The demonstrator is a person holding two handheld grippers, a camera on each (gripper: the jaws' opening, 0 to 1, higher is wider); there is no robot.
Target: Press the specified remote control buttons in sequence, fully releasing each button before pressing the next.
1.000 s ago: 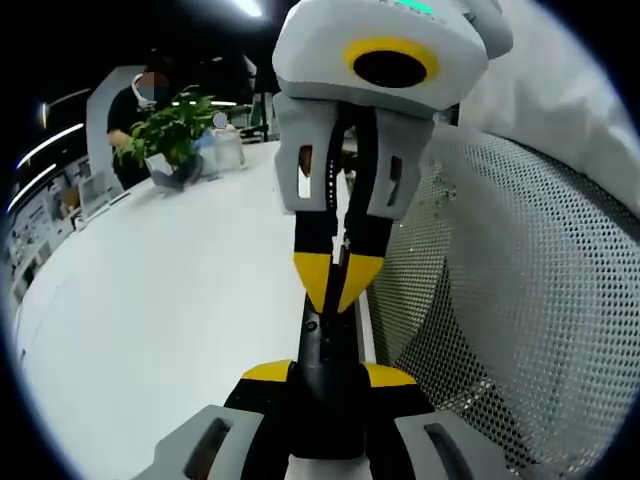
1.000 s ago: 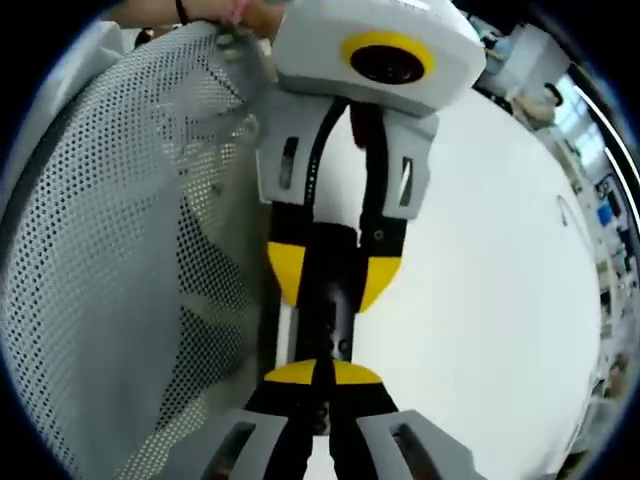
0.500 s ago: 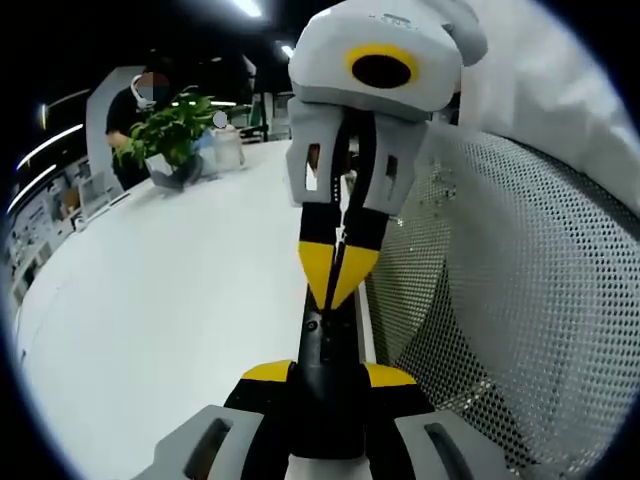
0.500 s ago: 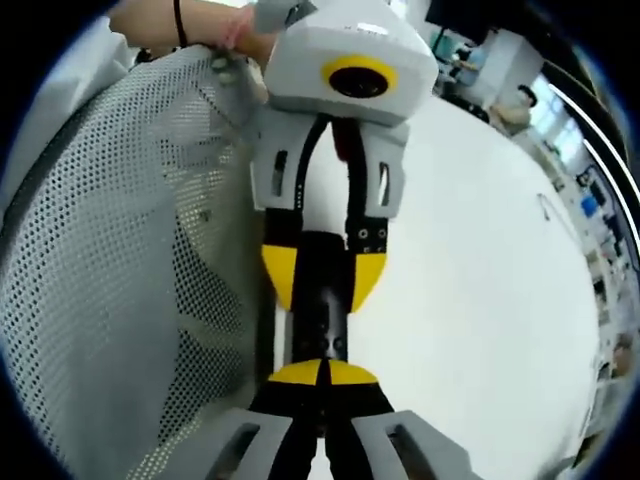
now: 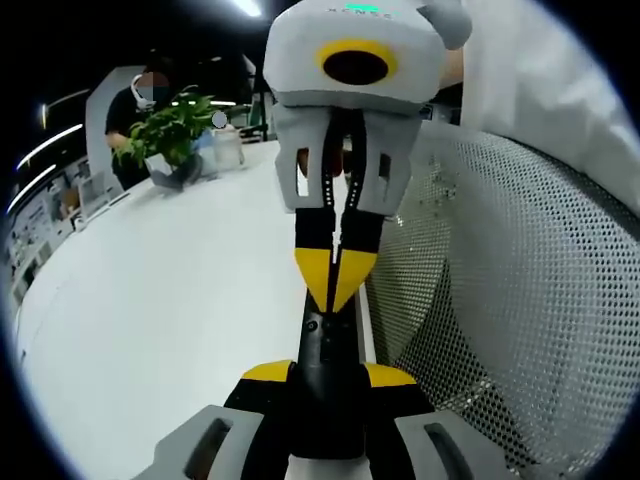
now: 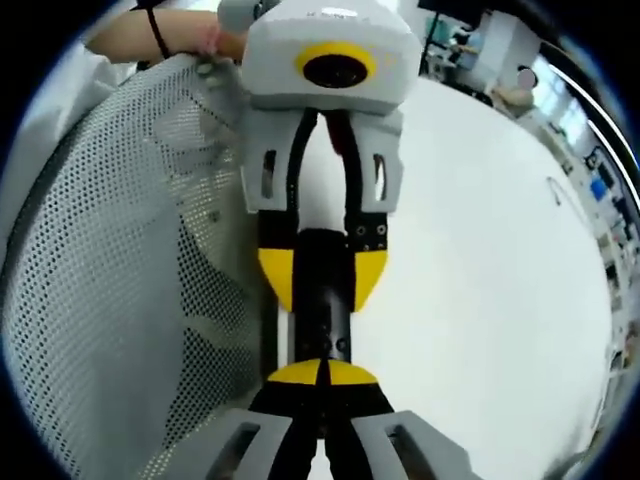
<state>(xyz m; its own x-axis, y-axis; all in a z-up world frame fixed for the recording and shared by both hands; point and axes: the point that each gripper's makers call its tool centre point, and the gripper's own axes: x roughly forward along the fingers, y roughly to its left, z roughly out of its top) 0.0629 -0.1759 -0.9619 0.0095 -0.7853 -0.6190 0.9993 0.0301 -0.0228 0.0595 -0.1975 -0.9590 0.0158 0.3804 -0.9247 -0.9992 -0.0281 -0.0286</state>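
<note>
— When you looked along the left gripper [image 5: 325,372], what did the remote [image 5: 322,345] look like?

— As far as I could tell, it was a slim black bar, running straight away from the camera. In the right gripper view the remote [image 6: 322,300] showed a few small buttons near its lower end, too small to read.

— Where was it?

— Clamped between the left gripper's two yellow-tipped jaws, over the white table [image 5: 170,290], just beside a white mesh [image 5: 520,300].

— And the right gripper [image 5: 335,275]?

— It came in from the top of the left gripper view, nose to nose with the left one. Its yellow tips were pressed together into a point, and that point sat on the remote's face.

— Did its own camera agree?

— Yes. The right gripper [image 6: 320,373] had its jaws closed with nothing between them, tips on the remote. The left gripper [image 6: 322,275] faced it, one yellow tip on each side of the black body, and a hand [image 6: 170,35] with a dark wristband was behind it.

— Anything else?

— A potted plant [image 5: 170,130] stood at the table's far edge, with a person [image 5: 135,105] behind it.
</note>
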